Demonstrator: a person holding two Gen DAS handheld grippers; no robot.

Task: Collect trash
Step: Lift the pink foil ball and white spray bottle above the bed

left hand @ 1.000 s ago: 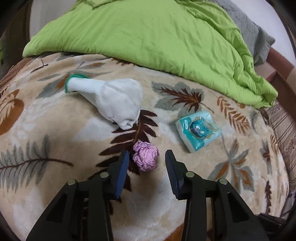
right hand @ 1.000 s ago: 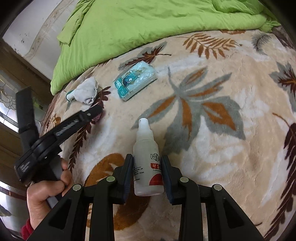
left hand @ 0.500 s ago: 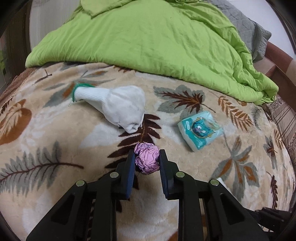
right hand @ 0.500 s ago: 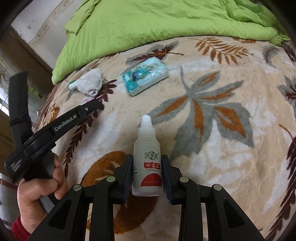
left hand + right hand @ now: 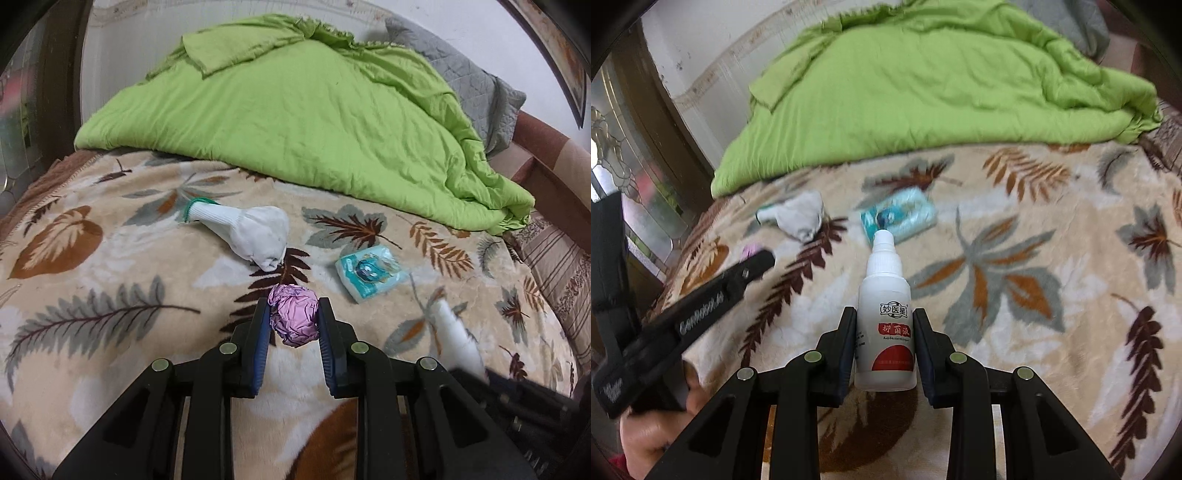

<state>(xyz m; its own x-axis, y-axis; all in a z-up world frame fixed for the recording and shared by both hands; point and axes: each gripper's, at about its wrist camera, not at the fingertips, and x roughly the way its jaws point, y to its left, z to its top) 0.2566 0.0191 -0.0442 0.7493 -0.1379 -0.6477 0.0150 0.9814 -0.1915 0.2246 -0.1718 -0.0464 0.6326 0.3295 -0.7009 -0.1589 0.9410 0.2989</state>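
So right now both grippers are loaded up: the left gripper [image 5: 293,321] is clamped down tight on a crumpled pink wrapper ball [image 5: 294,318], pads squeezing it from both sides, and the right gripper [image 5: 885,345] has its jaws closed around a small white dropper bottle [image 5: 885,325] with a red label, nozzle pointing away toward 12 o'clock. Looks to me like the pick-up step is basically done for these two bits and we're in the lift-and-carry part; the bottle seems clear of the leaf-print blanket [image 5: 110,280], though I can't swear the wrapper is fully off it. Going outward from the left gripper, there's a white sock [image 5: 251,232] with a green cuff at about 11 o'clock, and a teal tissue pack [image 5: 371,275] at about 1 o'clock, both lying on the blanket, well apart from the jaws. Past them at 12 o'clock is the bunched green duvet [image 5: 306,118]. No bin or bag shows in either view, so the next move probably means swinging both hands toward wherever the trash goes, keeping the squeeze steady since that wrapper ball is light and springy and the bottle is smooth.
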